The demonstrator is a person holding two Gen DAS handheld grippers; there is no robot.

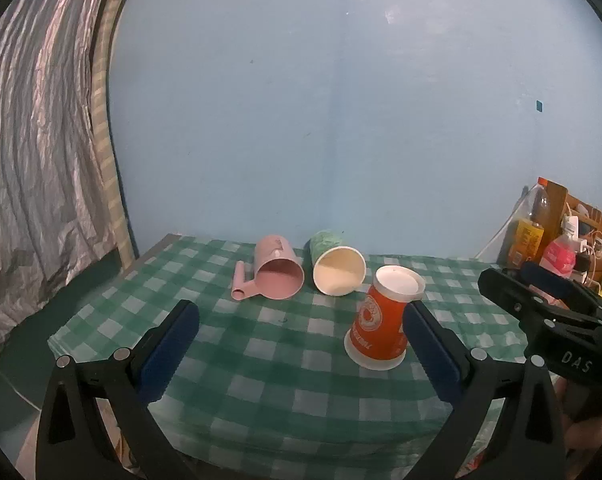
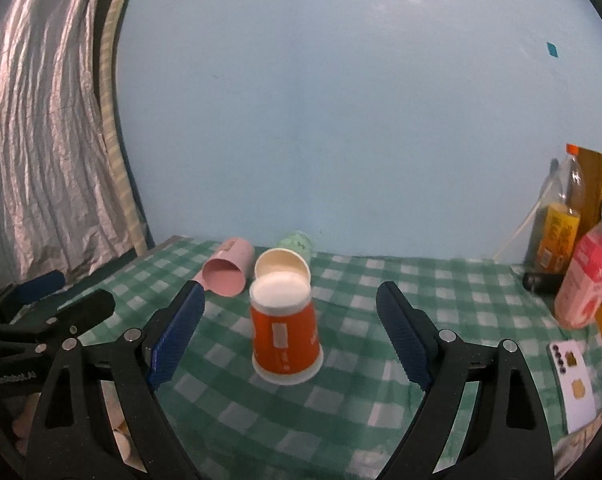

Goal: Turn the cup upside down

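right jaws: wide apart, holding nothing; right gripper (image 2: 289,332) frames the orange cup (image 2: 286,330), no contact
left jaws: wide too, empty; left gripper (image 1: 301,350) sits with its right finger just beside the cup
orange cup: mouth down on the bench (image 2: 381,396), white base up
others: pink cup (image 2: 226,272) and green cup (image 2: 287,262) lie on their sides behind it, mouths toward camera
step: orange cup looks done; likely between cups
next: pick a lying cup, grip across the wall, rotate mouth down, set flat on the checked cloth
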